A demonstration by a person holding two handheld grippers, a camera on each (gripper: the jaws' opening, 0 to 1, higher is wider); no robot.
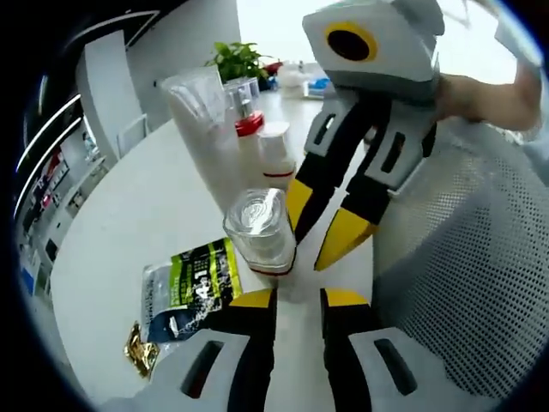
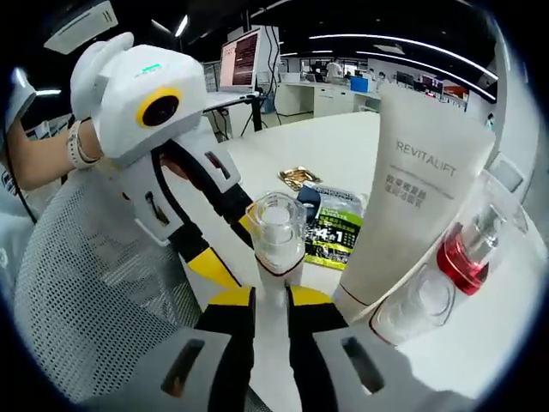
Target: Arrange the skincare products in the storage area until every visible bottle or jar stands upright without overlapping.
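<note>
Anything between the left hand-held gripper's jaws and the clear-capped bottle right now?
No. In the left gripper view the table between the left hand-held gripper and the clear-capped bottle is bare; its jaws stand open, short of the base.

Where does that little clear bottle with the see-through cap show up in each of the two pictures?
Left gripper view: the clear bottle stands near the middle, just above this view's own jaws.
Right gripper view: it stands at centre, straight ahead of the jaws.
Shared landmark: the green-and-black sachet lying flat on the table beside it.
</note>
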